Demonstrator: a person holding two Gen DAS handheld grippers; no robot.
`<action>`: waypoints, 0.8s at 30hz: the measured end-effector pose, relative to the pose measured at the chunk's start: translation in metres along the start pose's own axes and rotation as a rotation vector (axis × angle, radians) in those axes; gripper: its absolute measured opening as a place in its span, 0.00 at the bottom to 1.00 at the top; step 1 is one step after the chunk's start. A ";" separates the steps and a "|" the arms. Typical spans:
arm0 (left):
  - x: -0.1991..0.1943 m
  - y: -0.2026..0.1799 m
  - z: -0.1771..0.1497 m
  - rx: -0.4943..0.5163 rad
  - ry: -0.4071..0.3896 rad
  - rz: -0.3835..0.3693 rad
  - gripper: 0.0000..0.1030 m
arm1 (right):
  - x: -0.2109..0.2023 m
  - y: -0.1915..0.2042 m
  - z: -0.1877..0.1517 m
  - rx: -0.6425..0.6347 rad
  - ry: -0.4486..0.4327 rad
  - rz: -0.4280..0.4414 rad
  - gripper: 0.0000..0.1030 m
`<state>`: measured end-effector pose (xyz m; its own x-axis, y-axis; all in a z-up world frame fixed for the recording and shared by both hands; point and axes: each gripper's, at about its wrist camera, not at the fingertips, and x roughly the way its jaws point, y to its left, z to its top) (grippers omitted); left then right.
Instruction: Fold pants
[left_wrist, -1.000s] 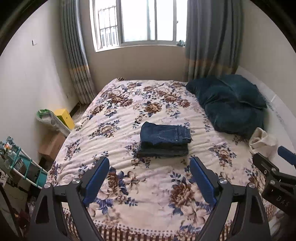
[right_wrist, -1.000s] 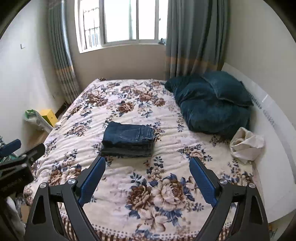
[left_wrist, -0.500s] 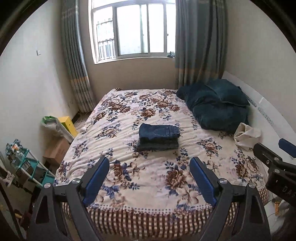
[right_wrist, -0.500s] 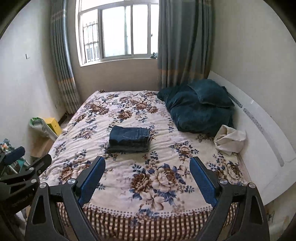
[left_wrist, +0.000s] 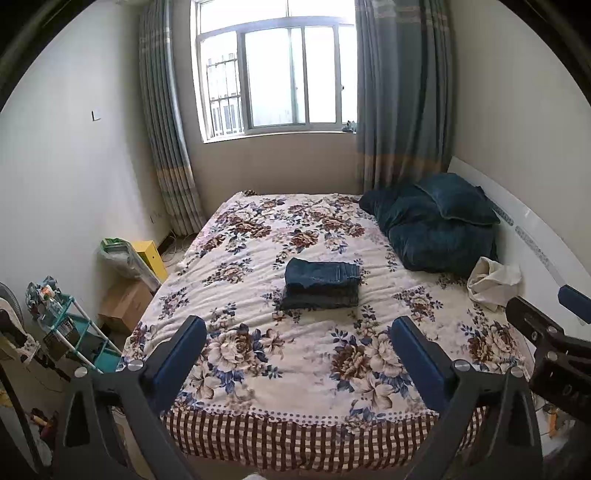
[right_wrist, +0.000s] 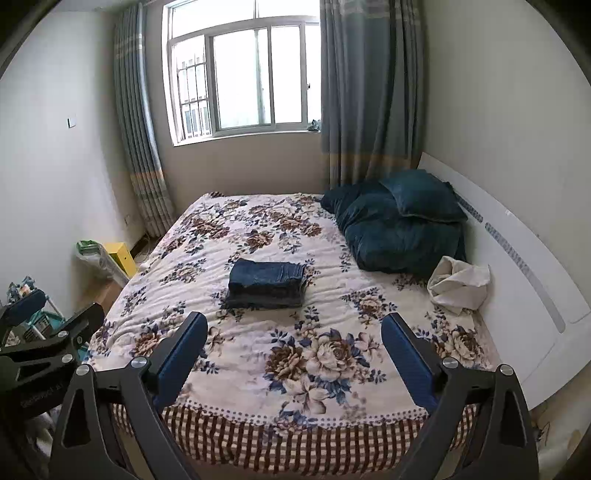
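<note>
The left gripper, a black frame with two blue-padded fingers, has its jaws opening, already spread wide, with nothing between them but the view of the bed beyond. The right gripper, built the same way, also stands with its jaws wide apart and empty. Each tool shows at the edge of the other's view: the right one low at the right of the left wrist camera, the left one low at the left of the right wrist camera, side by side and apart.

Both grippers are held off the near end of the bed, whose checked brown-and-white skirt hangs just past their fingertips. Ahead of them, beyond a stretch of the cream quilt with brown and blue flowers, lie the dark blue denim pants, folded into a neat rectangular stack that rests flat near the middle of the bed, well apart from either tool.

Further off to the right of the pants, a heap of dark teal velvet pillows leans against the white headboard, with a crumpled cream cloth just in front of it. To the left, on the floor beside the bed, stand a yellow box, a cardboard carton and a teal wire rack. Beyond the far edge, grey-blue curtains flank a bright window.
</note>
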<state>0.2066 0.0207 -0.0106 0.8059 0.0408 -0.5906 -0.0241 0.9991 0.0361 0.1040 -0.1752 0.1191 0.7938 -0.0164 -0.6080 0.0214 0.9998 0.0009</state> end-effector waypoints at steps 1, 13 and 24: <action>-0.001 0.000 0.001 -0.004 -0.003 0.002 1.00 | 0.002 -0.001 0.003 -0.002 -0.001 0.001 0.95; 0.038 -0.008 0.007 -0.006 0.004 0.079 1.00 | 0.043 -0.008 0.029 0.000 -0.015 -0.055 0.96; 0.073 -0.013 0.010 -0.016 0.037 0.097 1.00 | 0.098 -0.012 0.034 -0.001 0.010 -0.100 0.96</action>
<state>0.2712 0.0103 -0.0463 0.7768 0.1374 -0.6146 -0.1107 0.9905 0.0814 0.2026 -0.1889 0.0868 0.7815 -0.1162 -0.6130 0.0998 0.9931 -0.0610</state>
